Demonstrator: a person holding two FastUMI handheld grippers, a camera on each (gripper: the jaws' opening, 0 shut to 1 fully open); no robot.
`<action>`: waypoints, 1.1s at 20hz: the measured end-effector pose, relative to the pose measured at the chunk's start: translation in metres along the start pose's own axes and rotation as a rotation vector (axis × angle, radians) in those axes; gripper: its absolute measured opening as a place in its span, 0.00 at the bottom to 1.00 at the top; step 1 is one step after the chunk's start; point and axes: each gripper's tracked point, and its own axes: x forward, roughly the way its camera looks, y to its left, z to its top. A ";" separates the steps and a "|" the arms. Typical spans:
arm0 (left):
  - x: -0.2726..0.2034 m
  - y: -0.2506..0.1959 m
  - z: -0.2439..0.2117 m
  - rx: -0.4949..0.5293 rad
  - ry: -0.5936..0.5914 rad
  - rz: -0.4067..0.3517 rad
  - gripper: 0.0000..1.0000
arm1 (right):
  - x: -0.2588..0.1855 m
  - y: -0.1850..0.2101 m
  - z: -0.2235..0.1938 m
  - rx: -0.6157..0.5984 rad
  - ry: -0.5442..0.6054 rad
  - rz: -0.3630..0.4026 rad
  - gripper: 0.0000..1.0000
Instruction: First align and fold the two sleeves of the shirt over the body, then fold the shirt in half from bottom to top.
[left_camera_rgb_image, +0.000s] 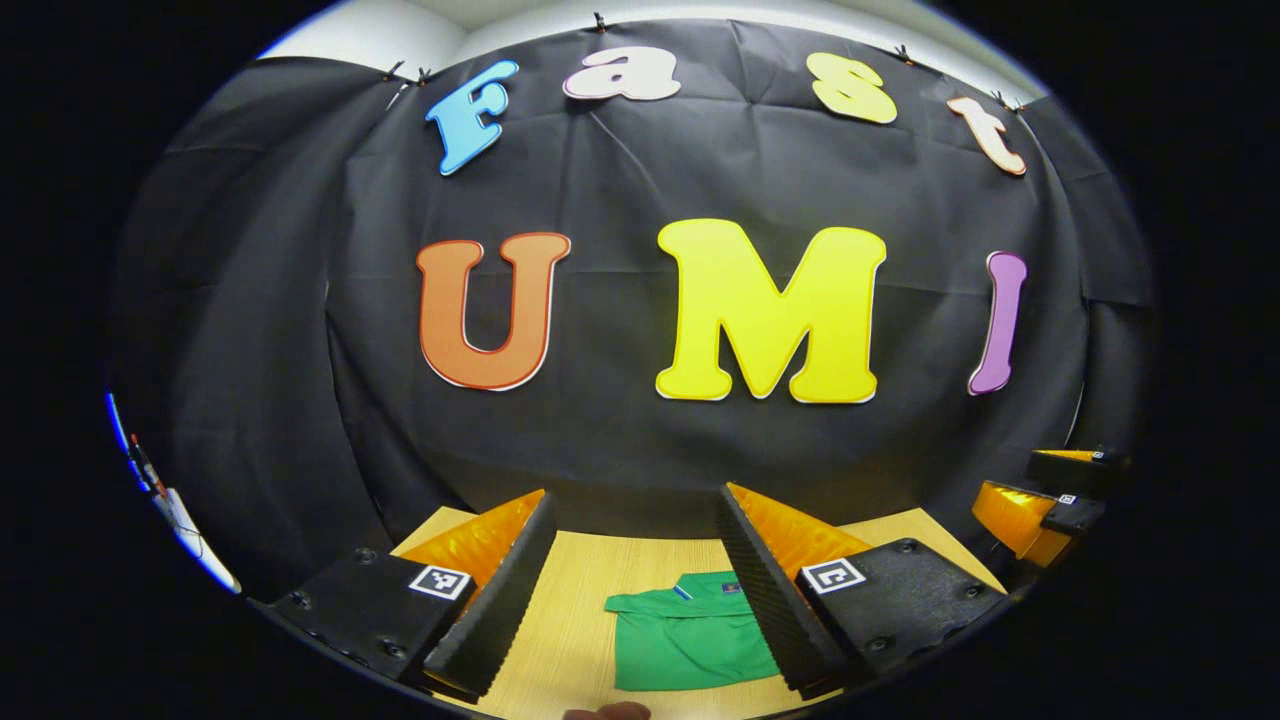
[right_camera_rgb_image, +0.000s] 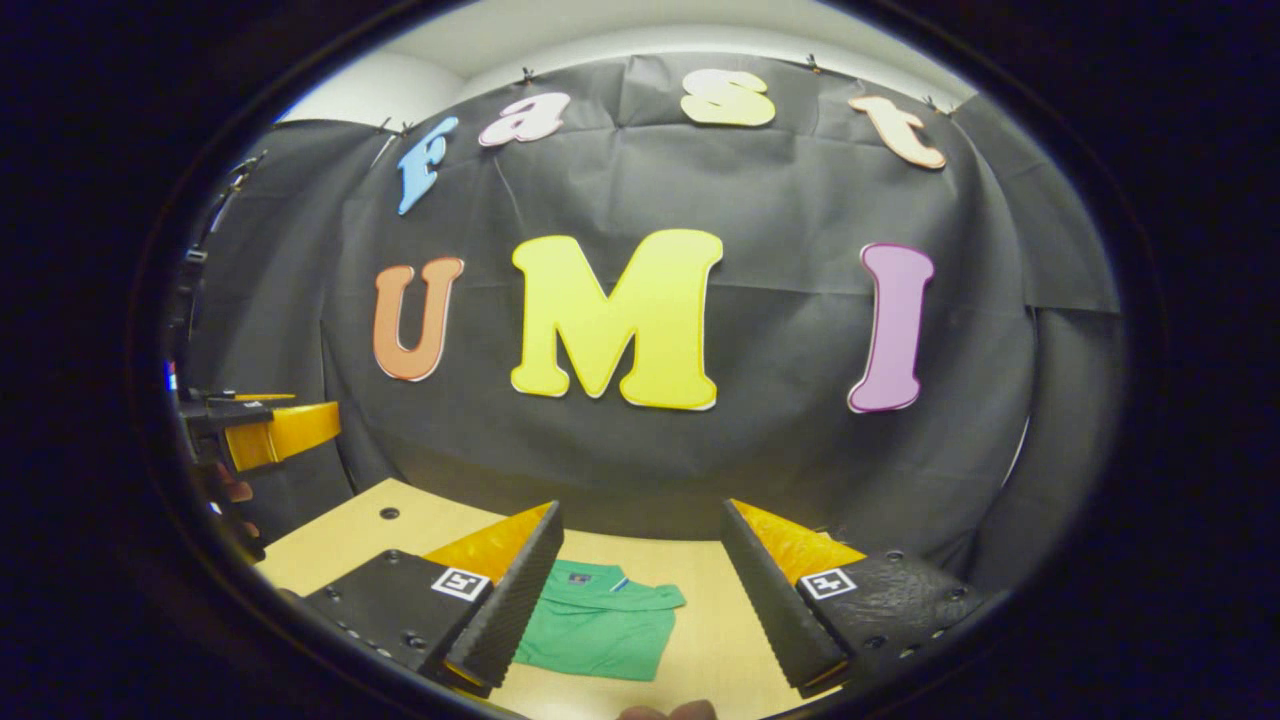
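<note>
A green shirt (left_camera_rgb_image: 690, 635) lies flat on the wooden table (left_camera_rgb_image: 575, 590), collar toward the far wall, as a compact rectangle with one short sleeve sticking out at its left. My left gripper (left_camera_rgb_image: 640, 585) hangs open well above it, nothing between its fingers. In the right gripper view the same shirt (right_camera_rgb_image: 600, 625) lies low and left of centre, partly hidden by a finger. My right gripper (right_camera_rgb_image: 640, 590) is open too, above the table and apart from the cloth. The right gripper (left_camera_rgb_image: 1050, 505) appears at the far right of the left gripper view, and the left gripper (right_camera_rgb_image: 265, 425) at the far left of the right gripper view.
The black cloth wall stands close behind the table's far edge. A small dark hole (right_camera_rgb_image: 389, 513) marks the tabletop near its left corner. A fingertip (left_camera_rgb_image: 607, 711) of the holding hand shows at the bottom rim. Bare wood surrounds the shirt on both sides.
</note>
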 end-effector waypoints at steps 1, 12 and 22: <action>-0.012 0.002 0.003 -0.003 -0.003 -0.003 1.00 | -0.012 0.001 0.001 -0.002 -0.010 -0.006 0.96; -0.092 0.002 0.030 0.020 -0.068 -0.044 1.00 | -0.100 0.008 0.031 -0.032 -0.102 -0.058 0.97; -0.099 -0.013 0.039 0.008 -0.068 -0.030 1.00 | -0.099 0.007 0.046 -0.010 -0.131 -0.031 0.97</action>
